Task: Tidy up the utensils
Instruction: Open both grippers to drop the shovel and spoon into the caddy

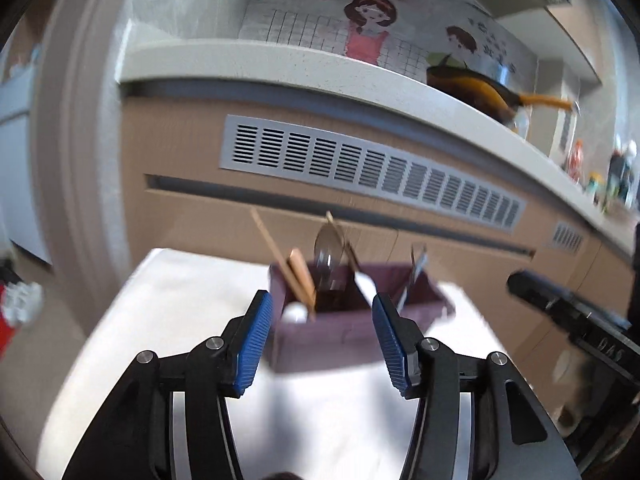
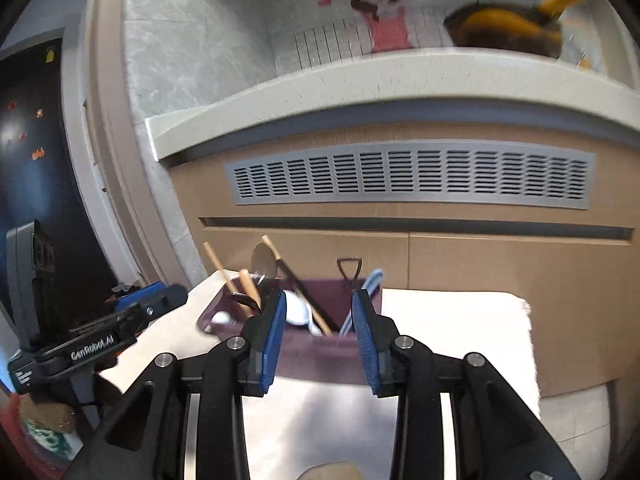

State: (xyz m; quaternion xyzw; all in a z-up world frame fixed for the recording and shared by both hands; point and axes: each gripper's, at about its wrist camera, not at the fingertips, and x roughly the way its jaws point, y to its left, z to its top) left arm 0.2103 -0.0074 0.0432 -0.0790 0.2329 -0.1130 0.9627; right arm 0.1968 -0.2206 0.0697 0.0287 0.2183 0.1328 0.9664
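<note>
Purple and boxy, the utensil caddy (image 1: 352,320) is sitting on the white table (image 1: 180,320), set close against the brown cabinet front (image 1: 240,208), and it is already carrying most of the cutlery. In the left compartment the wooden chopsticks (image 1: 280,256) are leaning back beside a metal spoon (image 1: 329,240), handles down so they stay propped against the walls. From the right wrist view a white spoon (image 2: 298,312) is lying low inside, and a blue-and-white handle (image 2: 370,284) is standing in the right compartment next to a dark looped handle (image 2: 349,266).

The left gripper (image 1: 323,338) is hanging in front of the caddy with its blue pads spread wide and nothing between them. The right gripper (image 2: 320,338) is doing the same, jaws parted, pads pressing on nothing, the caddy framed behind the gap. Both are pointing slightly downward at the box.

Judging by this, the sorting is looking nearly finished. Beyond, a grey vent grille (image 2: 408,176) is running across the cabinet, with a yellow-handled pan (image 1: 480,88) up on the counter (image 1: 280,60).
</note>
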